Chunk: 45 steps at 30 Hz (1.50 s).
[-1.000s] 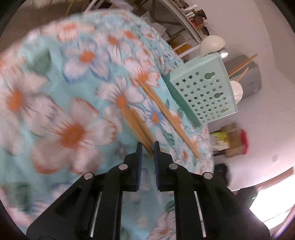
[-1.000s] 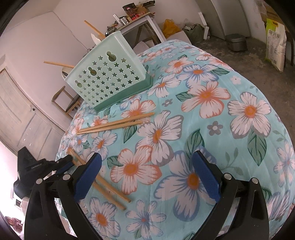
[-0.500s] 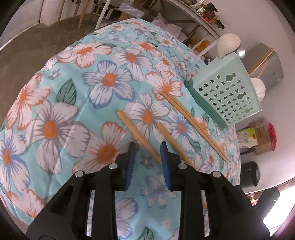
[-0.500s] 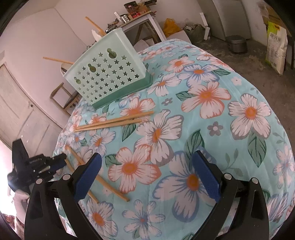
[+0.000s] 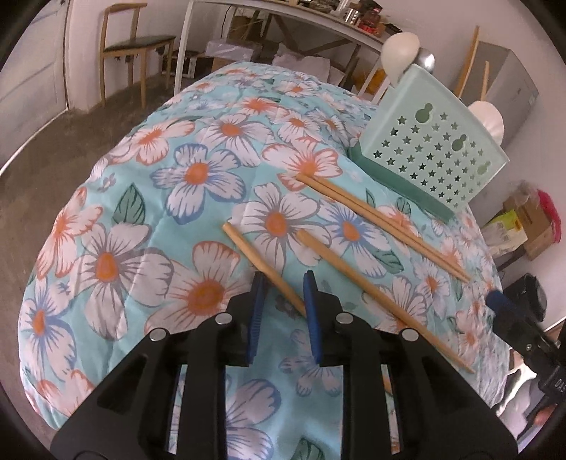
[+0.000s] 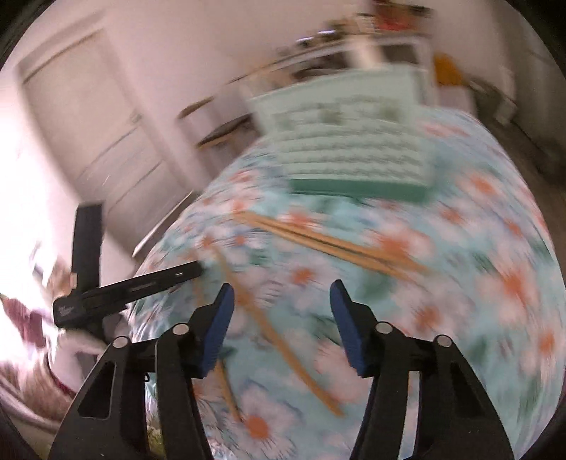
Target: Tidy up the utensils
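Observation:
Several wooden chopsticks lie on the floral tablecloth (image 5: 198,170). My left gripper (image 5: 284,283) is low over the cloth, its jaws closing, and one loose chopstick (image 5: 254,254) runs into the gap without the pads pressing it. A second loose chopstick (image 5: 371,290) lies just to its right, and a pair of chopsticks (image 5: 382,226) beyond that. The mint star-holed utensil caddy (image 5: 435,155) stands at the far right with utensils sticking up. In the blurred right wrist view, my right gripper (image 6: 282,286) is closing above a loose chopstick (image 6: 283,343), not touching it.
The table is round and drops away on all sides. A wooden chair (image 5: 134,46) and a white shelf table (image 5: 283,21) stand behind it. The right gripper's blue tip (image 5: 495,300) shows at the table's right edge. Boxes (image 5: 530,226) sit on the floor.
The left gripper rolled, its jaws parted and the two near chopsticks now lie apart, one between the pads. The right gripper swung left toward the loose chopsticks, and its wide jaws narrowed.

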Available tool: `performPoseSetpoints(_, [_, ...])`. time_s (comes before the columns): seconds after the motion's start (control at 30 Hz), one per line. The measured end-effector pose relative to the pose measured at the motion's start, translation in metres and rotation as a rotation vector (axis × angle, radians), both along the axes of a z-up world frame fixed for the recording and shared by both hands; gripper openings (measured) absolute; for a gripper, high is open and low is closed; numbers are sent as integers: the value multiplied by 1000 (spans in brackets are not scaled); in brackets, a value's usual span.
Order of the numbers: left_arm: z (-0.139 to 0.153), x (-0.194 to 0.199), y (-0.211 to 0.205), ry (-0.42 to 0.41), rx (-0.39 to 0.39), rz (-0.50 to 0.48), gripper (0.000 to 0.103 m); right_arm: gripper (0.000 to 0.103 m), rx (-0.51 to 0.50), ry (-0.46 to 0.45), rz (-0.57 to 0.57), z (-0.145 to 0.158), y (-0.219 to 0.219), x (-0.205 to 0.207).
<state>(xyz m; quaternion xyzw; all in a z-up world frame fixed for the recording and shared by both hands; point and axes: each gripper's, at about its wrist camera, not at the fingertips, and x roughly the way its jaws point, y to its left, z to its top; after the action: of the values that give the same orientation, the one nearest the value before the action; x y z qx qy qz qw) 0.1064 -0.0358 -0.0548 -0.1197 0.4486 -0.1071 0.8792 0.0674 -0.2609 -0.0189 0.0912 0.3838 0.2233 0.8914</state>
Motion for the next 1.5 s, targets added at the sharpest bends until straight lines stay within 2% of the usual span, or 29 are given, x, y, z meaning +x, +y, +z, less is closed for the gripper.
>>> performPoseSetpoints(0.03, [0, -1, 1, -4, 3, -1, 21, 44, -18, -3, 55, 0, 10, 8])
performPoseSetpoints(0.1, [0, 0, -1, -6, 5, -3, 21, 40, -37, 1, 131, -3, 25, 21])
performPoseSetpoints(0.2, [0, -1, -1, -9, 12, -9, 21, 39, -88, 19, 245, -10, 46, 36])
performPoseSetpoints(0.33, [0, -1, -1, -14, 16, -15, 21, 39, -168, 43, 320, -18, 65, 45])
performPoseSetpoints(0.43, [0, -2, -2, -17, 18, -16, 21, 38, -215, 74, 333, -30, 72, 52])
performPoseSetpoints(0.47, [-1, -2, -2, -18, 19, -16, 21, 34, -229, 79, 327, -33, 73, 52])
performPoseSetpoints(0.5, [-1, -2, -2, -19, 19, -17, 21, 25, -237, 81, 323, -34, 73, 53])
performPoseSetpoints(0.6, [-1, -2, -2, -19, 21, -17, 21, 10, -214, 92, 307, -33, 66, 51])
performPoseSetpoints(0.67, [-1, -2, -3, -21, 27, -18, 21, 8, -216, 91, 294, -31, 58, 48])
performPoseSetpoints(0.93, [0, -1, -5, -22, 34, -16, 21, 7, -233, 118, 210, -24, 21, 33])
performPoseSetpoints(1.1, [0, -1, -6, -22, 37, -16, 21, 7, -251, 169, 191, -26, 10, 32])
performPoseSetpoints(1.5, [-1, -1, -7, -22, 37, -17, 21, 11, -221, 171, 162, -26, 25, 57])
